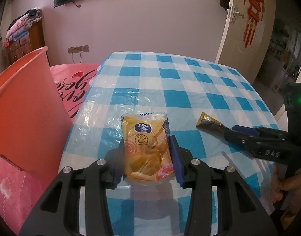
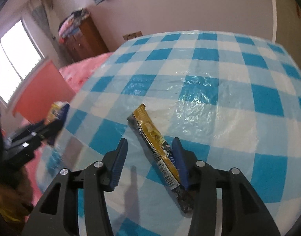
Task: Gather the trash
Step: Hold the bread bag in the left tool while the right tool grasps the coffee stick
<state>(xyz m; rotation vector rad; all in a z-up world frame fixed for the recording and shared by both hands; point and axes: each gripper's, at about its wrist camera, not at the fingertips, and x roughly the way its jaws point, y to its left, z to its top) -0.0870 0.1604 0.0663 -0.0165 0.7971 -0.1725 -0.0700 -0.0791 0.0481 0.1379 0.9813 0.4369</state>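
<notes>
Left hand-held gripper [image 1: 148,157] pinching yellow plastic tissue pack [image 1: 147,147] above blue-white checked counter [image 1: 189,82]. Right hand-held gripper [image 2: 150,157] spread, gold-black foil wrapper [image 2: 158,147] lying between fingers, touching right one. Orange plastic bin [image 1: 22,106] standing left, beside counter.

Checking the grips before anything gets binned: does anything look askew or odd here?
Yes. The gold wrapper lies slanted against one pad of the open right gripper, unclamped. The left gripper squarely holds the tissue pack.
</notes>
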